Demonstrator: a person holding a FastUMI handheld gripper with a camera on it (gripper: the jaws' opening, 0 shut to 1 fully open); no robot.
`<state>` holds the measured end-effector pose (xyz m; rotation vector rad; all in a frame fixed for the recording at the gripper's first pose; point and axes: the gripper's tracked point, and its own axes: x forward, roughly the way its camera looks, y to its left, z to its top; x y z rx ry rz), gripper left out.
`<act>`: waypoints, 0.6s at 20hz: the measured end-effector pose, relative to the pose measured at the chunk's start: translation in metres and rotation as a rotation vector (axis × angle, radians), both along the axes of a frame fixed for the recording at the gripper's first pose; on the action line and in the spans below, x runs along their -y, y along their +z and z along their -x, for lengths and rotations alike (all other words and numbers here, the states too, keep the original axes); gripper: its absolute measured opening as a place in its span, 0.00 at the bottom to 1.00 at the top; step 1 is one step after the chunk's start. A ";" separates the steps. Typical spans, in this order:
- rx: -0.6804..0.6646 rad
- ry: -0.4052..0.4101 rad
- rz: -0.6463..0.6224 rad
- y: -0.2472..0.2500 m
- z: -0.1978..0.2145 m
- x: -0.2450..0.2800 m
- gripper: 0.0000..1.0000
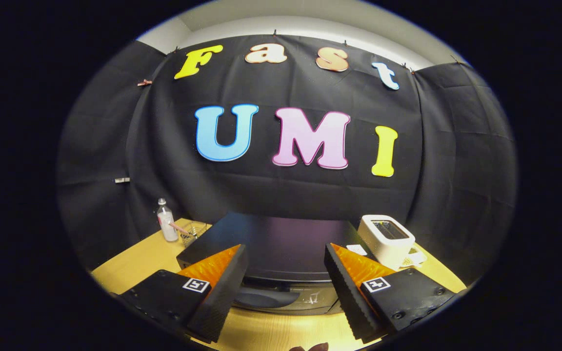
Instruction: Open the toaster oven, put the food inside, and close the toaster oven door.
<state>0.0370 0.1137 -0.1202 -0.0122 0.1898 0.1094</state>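
Gripper (286, 287) spread, empty, above the black boxy toaster oven (281, 243) mid wooden surface (130, 265). Door appears closed: drop lower, hook its top handle (269, 297), pull down slowly.

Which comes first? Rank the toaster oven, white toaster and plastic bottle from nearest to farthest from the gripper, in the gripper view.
With the gripper open:
1. Toaster oven: just ahead of the fingers, its front between them.
2. White toaster: beyond the right finger, beside the oven.
3. Plastic bottle: farthest, beyond the left finger, near the booth wall by a wire basket.
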 end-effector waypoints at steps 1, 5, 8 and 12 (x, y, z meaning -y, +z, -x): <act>-0.017 0.006 0.005 -0.009 -0.001 -0.004 0.98; -0.066 0.018 0.017 -0.035 0.003 -0.021 0.98; -0.129 -0.004 -0.005 -0.056 0.004 -0.025 0.98; -0.131 -0.053 -0.053 -0.054 0.002 -0.025 0.98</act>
